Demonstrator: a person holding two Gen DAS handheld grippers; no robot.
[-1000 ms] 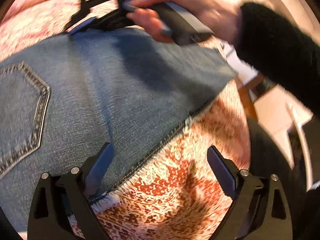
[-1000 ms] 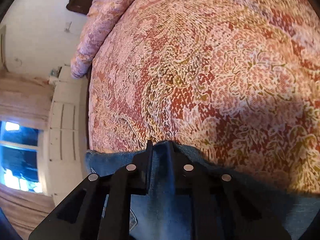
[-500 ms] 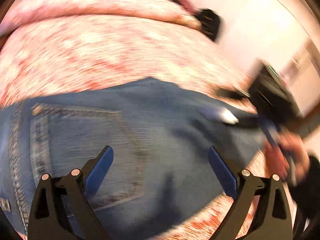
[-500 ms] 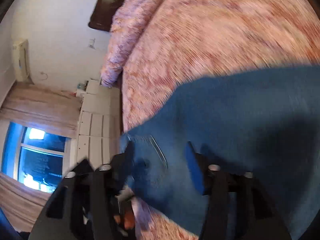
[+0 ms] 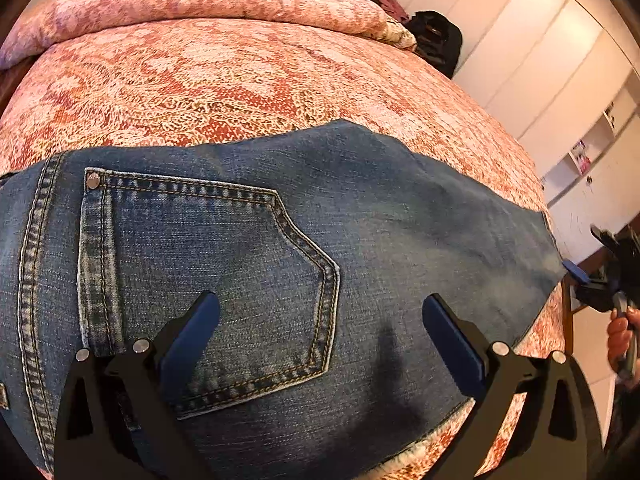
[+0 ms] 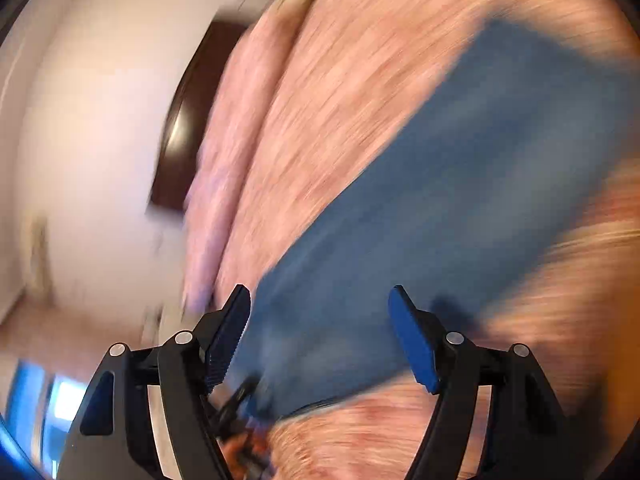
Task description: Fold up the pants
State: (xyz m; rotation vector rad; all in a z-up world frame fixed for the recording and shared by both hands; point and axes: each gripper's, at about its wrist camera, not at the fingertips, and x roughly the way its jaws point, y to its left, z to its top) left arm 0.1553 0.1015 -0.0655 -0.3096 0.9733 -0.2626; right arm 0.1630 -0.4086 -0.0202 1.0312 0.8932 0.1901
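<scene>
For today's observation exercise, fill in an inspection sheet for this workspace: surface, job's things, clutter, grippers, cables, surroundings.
Surface: bed with a red-and-white patterned bedspread, pillow roll at its head.
Job's things: blue jeans lying folded and flat, back pocket facing up.
Clutter: dark bag and reddish cloth beyond the bed's far corner.
Grippers: left hand-held gripper open above the jeans, holding nothing; right hand-held gripper with jaws opening, nothing between them, its view blurred.
Cables: nothing seen.
Surroundings: white wardrobe doors, dark headboard, window.

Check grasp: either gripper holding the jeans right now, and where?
Nothing held. Left gripper hovers wide open above the jeans near the back pocket. Right gripper has its jaws opening, no fabric pinched.
</scene>
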